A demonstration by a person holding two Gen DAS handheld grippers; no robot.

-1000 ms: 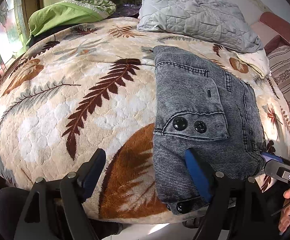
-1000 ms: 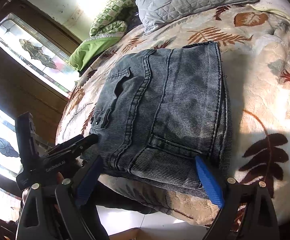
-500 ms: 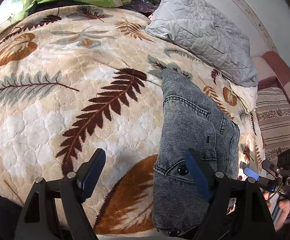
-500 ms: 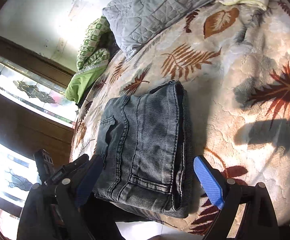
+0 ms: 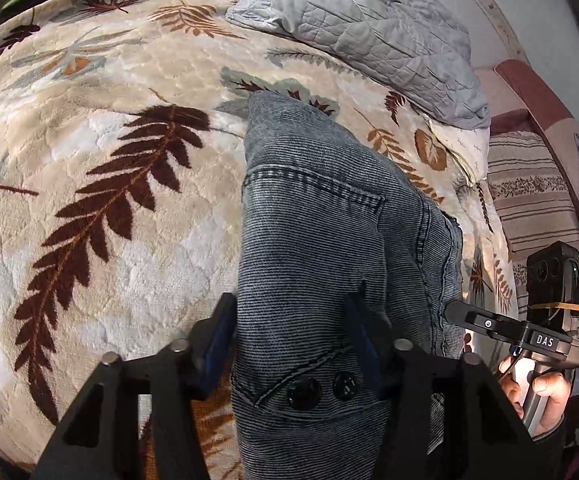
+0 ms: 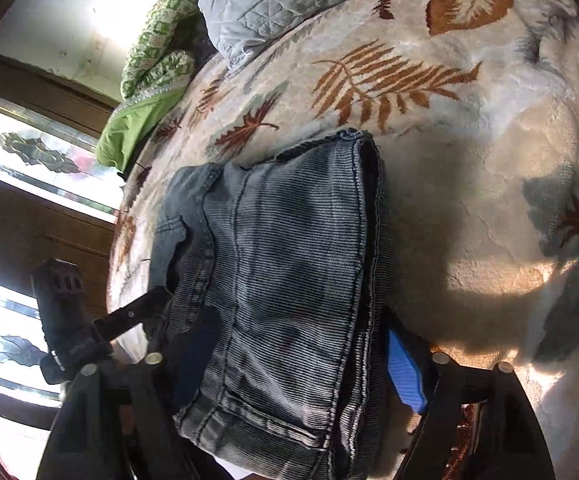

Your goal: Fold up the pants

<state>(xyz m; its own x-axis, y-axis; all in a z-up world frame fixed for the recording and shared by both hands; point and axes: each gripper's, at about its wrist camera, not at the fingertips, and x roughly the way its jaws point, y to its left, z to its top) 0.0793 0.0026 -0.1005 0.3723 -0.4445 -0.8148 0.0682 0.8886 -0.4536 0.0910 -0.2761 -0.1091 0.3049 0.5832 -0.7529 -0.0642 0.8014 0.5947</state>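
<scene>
Folded grey corduroy-like denim pants (image 5: 321, 248) lie on the leaf-patterned bed blanket (image 5: 101, 184). My left gripper (image 5: 293, 340) has its blue-padded fingers closed around the near left edge of the pants, by the two black buttons (image 5: 321, 388). My right gripper (image 6: 289, 364) grips the near right end of the stack (image 6: 289, 264), with one blue pad (image 6: 405, 376) showing under the thick folded edge. The right gripper also shows at the right of the left wrist view (image 5: 529, 336). The left gripper shows at the left of the right wrist view (image 6: 89, 328).
A grey quilted pillow (image 5: 373, 28) lies at the head of the bed. Green bedding (image 6: 149, 96) is bunched near the window (image 6: 21, 152). A striped cushion (image 5: 529, 196) stands beside the bed. The bed's near edge is just under the grippers.
Both grippers have moved in over the near end of the pants and narrowed their jaws onto the fabric. The pants' near end appears bunched and raised between the fingers.
</scene>
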